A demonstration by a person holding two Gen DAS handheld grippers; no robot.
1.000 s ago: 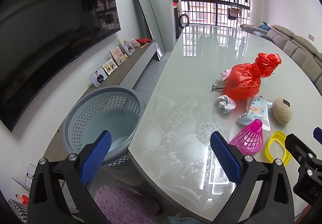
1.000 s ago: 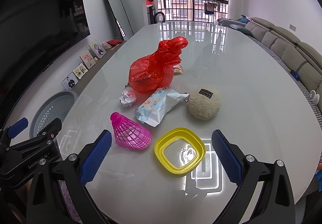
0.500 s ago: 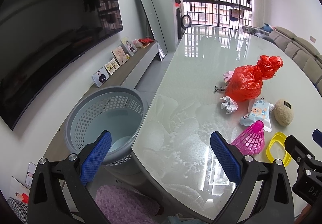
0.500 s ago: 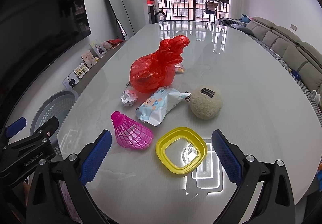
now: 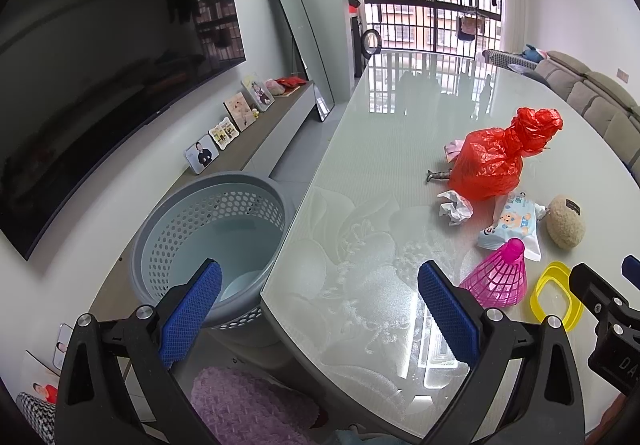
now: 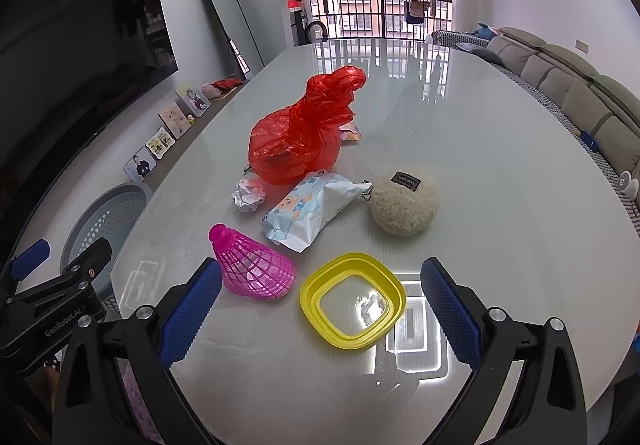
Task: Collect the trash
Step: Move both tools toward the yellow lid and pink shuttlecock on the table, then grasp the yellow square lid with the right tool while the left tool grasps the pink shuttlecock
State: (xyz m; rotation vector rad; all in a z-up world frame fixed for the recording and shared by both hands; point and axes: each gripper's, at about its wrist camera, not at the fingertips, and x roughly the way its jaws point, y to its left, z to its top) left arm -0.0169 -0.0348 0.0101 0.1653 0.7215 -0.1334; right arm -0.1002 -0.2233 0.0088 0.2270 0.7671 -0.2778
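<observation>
With both the left gripper (image 5: 318, 309) and right gripper (image 6: 320, 309) jaws apart and empty, you risk grabbing the pink shuttlecock (image 6: 252, 269) or yellow lid (image 6: 354, 299) instead of the crumpled paper (image 6: 249, 195) farther off.

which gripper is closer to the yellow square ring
Right. The right gripper hangs open just above the yellow square ring; the left gripper is open off to its left, over the table edge.

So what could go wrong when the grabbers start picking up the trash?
The crumpled paper lies against the red bag, so a grab could catch the bag too. The shuttlecock looks light and might roll on the shiny table. The basket sits below the table edge, so a drop could miss.
</observation>
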